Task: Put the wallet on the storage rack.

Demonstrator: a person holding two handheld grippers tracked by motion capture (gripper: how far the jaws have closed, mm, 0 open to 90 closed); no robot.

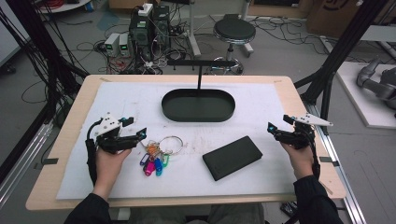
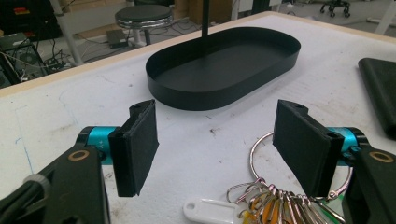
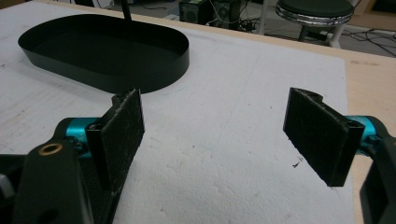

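From the high view I see my left gripper point(image 1: 135, 128) at the left of the white mat point(image 1: 116, 107), hovering just beside the bunch of keys point(image 1: 156, 156), whose coloured tags fan out toward me and whose big ring point(image 1: 171, 144) lies on the side away from me. From up there I cannot judge how wide the jaws stand. The left gripper view settles it: the left gripper point(image 2: 215, 144) has its jaws spread wide with bare mat between the pads, and the bunch of keys point(image 2: 261, 200) sits low in that view, near the pad at the right, with a white tag point(image 2: 205, 210) lying flat. I cannot tell whether that pad touches the ring point(image 2: 261, 144); nothing is clamped.

Moving toward the middle, the black oval tray point(image 1: 198, 116) stands at the far side of the mat, a thin black post rising from it. The high view shows a flat black case point(image 1: 232, 157) lying slantwise near me, between the keys and my right hand; the left gripper view catches just its corner point(image 2: 380, 88).

At the right, my right gripper point(image 1: 276, 127) hovers at the mat's edge, well apart from the case. The right gripper view shows the right gripper point(image 3: 212, 135) gaping wide over bare mat, gripping nothing, with the tray point(image 3: 140, 79) beyond its jaws.
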